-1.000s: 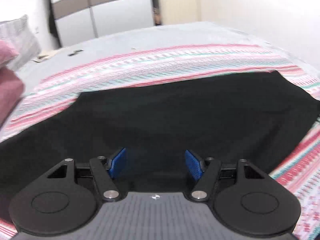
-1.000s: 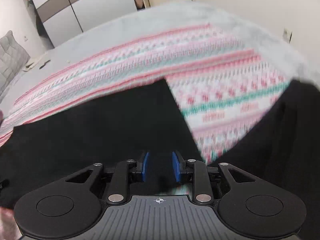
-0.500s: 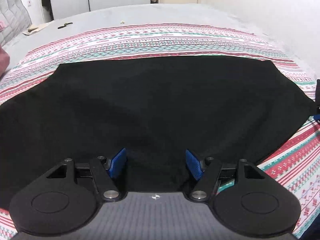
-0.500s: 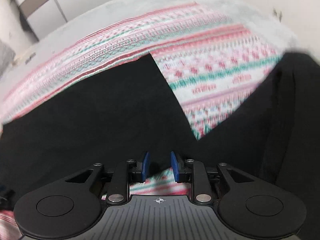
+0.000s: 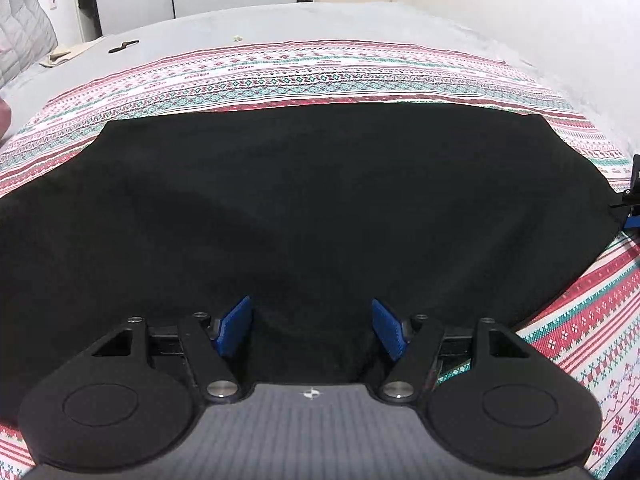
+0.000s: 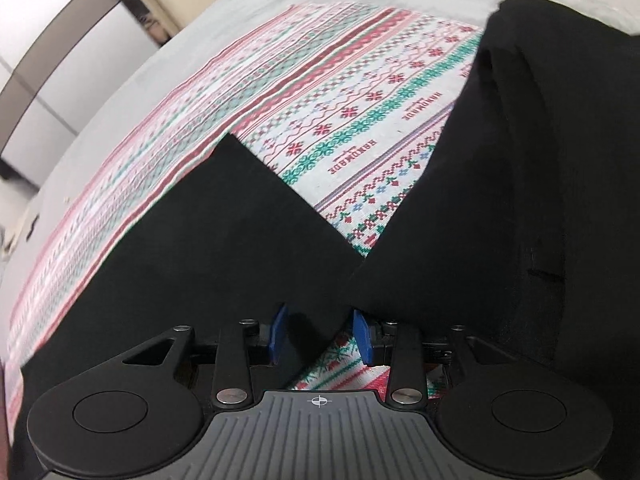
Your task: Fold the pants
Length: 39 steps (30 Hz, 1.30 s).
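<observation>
Across the bed: my pants (image 5: 320, 208) lie flat on the striped blanket (image 5: 304, 76), which covers the grey bed (image 5: 360, 20).
Long axis: from my left wrist view the black cloth runs side to side, its far edge parallel to the blanket's far edge.
Right end: in my right wrist view the pants (image 6: 224, 240) show a square corner pointing toward the blanket's far right, and a second black mass rises at the right; I cannot tell how the two join.
Left tongs (image 5: 312, 326): low over the near edge of the pants, blue pads wide apart with cloth between them, nothing pinched.
Right tongs (image 6: 320, 334): at the near right end, where cloth edge meets blanket (image 6: 360, 128); pads part-way apart, and cloth lies between them, but I see no pinch.
Nearer hand: my right sits at the end and my left mid-length, so I judge the next fold turns on lifting the near edge toward the far one.
</observation>
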Tool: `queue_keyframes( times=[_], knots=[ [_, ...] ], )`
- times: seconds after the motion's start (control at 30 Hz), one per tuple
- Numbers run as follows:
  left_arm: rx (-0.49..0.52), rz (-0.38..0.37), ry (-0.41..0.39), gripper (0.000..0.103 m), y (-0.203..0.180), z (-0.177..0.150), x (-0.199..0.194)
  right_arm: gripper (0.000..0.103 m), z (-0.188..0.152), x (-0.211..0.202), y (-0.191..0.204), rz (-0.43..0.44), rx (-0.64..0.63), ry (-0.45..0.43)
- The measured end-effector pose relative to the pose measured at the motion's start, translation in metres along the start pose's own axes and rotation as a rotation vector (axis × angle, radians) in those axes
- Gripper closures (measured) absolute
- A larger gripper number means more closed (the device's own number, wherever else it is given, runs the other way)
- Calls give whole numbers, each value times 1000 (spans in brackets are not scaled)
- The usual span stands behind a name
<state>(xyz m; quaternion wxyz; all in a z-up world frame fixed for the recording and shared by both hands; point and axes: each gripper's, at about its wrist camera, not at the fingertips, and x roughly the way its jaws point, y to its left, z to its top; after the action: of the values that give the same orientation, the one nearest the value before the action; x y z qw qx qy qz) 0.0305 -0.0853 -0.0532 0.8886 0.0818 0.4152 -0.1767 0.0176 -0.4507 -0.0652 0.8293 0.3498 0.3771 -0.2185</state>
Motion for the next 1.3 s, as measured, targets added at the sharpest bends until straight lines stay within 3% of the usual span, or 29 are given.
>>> queue_keyframes(
  times=[0.23,0.27,0.37,0.47,0.67,0.77,0.83,0.9,1.0,1.03,1.13,1.27,1.3],
  knots=[
    [-8,-8,3,10,1,0,0,61,-8,2,4,-13,25,-70],
    [-12,-12,3,10,3,0,0,63,-8,2,5,-18,17,-75],
    [-25,-21,5,10,5,0,0,99,-8,2,9,-40,-14,-88],
    [-41,-35,7,10,9,1,-1,100,-10,-6,23,-53,-67,-149],
    [-98,-67,17,10,20,4,0,100,-41,-38,95,-81,-452,-411],
    [-180,-44,23,10,34,7,0,100,-79,-49,138,-13,-741,-544],
    [-243,-65,31,10,46,8,2,100,-120,-51,163,103,-1010,-587],
    [-297,-95,36,10,56,9,2,101,-161,-45,181,192,-1230,-526],
    [-340,-120,42,10,66,10,3,101,-209,-28,196,204,-1448,-382],
    [-349,-124,43,10,67,10,3,99,-222,-21,198,190,-1497,-350],
    [-371,-135,45,10,70,10,4,82,-237,-12,200,159,-1554,-338],
    [-398,-152,47,9,73,12,5,39,-228,-13,200,123,-1498,-381],
    [-415,-164,46,9,74,11,4,39,-223,-12,199,141,-1482,-357]
  ],
)
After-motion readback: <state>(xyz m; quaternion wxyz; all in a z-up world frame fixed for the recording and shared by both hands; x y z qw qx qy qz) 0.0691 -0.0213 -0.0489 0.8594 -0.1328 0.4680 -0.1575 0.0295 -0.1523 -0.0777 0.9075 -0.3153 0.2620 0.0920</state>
